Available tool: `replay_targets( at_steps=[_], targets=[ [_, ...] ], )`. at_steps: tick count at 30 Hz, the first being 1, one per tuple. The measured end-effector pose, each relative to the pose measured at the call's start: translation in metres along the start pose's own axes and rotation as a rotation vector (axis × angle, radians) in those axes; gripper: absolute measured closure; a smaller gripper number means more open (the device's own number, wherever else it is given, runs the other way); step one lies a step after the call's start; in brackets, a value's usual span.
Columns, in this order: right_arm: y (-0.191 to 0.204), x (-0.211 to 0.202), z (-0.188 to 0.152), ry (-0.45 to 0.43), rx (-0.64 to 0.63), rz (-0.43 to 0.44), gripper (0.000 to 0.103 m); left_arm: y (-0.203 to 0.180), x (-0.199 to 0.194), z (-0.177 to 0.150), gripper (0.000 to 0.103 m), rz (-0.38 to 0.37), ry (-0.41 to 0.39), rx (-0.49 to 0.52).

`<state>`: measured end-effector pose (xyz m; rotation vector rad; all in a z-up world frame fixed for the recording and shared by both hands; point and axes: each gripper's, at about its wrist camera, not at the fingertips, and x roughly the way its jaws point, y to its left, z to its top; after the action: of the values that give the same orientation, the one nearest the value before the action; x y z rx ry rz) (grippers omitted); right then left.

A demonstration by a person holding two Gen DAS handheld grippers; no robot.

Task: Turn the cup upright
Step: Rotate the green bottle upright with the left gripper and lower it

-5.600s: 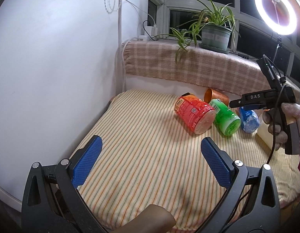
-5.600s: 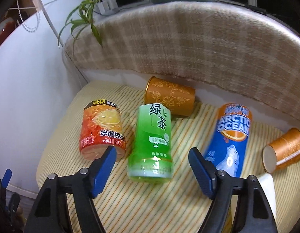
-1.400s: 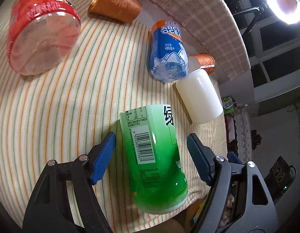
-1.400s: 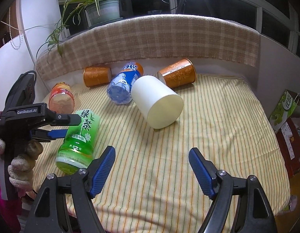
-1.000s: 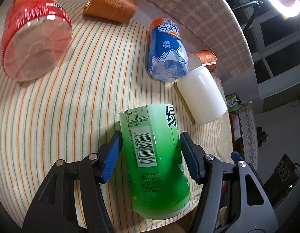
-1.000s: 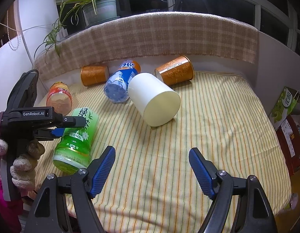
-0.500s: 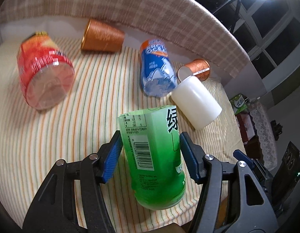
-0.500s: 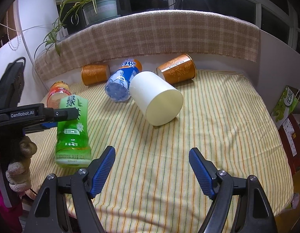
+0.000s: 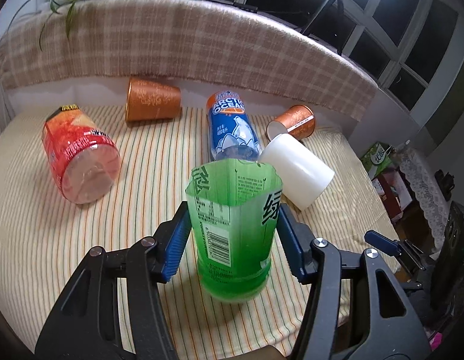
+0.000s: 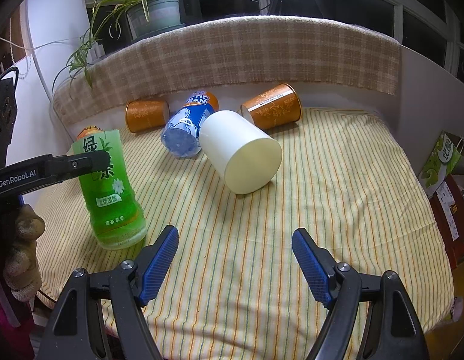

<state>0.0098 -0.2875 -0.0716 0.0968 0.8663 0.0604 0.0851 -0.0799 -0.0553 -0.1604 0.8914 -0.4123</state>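
My left gripper (image 9: 232,234) is shut on the green cup (image 9: 232,225), a cut-off green tea bottle with its open end up. The cup stands nearly upright, its base on the striped cloth (image 9: 67,240). In the right wrist view the green cup (image 10: 109,192) is at the left, with the left gripper's finger (image 10: 82,159) across it. My right gripper (image 10: 235,258) is open and empty above the cloth's front edge.
Lying on their sides are a red cup (image 9: 79,156), a blue cup (image 9: 232,129), a white cup (image 9: 298,171) and two orange paper cups (image 9: 151,99) (image 9: 295,120). A plaid-covered ledge (image 9: 202,45) runs behind. Boxes (image 10: 445,162) stand past the right edge.
My left gripper closed on the lying green cup and tipped it up until it stands on its base. My right gripper has stayed still and open.
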Motion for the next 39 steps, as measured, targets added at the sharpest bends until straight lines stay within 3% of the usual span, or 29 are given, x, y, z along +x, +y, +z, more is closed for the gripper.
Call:
replay_targets(
  at_steps=[19,32,39],
  targets=[
    [-0.002,-0.003,-0.001,-0.005,0.007,-0.004,0.023,-0.016,0.004,-0.004,0.045,0.078,-0.040,0.093],
    [-0.001,-0.004,-0.002,-0.005,0.007,-0.005,0.023,-0.021,0.003,-0.007,0.045,0.069,-0.028,0.114],
    [-0.001,-0.004,-0.002,-0.006,0.006,-0.005,0.023,-0.024,0.002,-0.011,0.026,0.051,-0.017,0.125]
  ],
)
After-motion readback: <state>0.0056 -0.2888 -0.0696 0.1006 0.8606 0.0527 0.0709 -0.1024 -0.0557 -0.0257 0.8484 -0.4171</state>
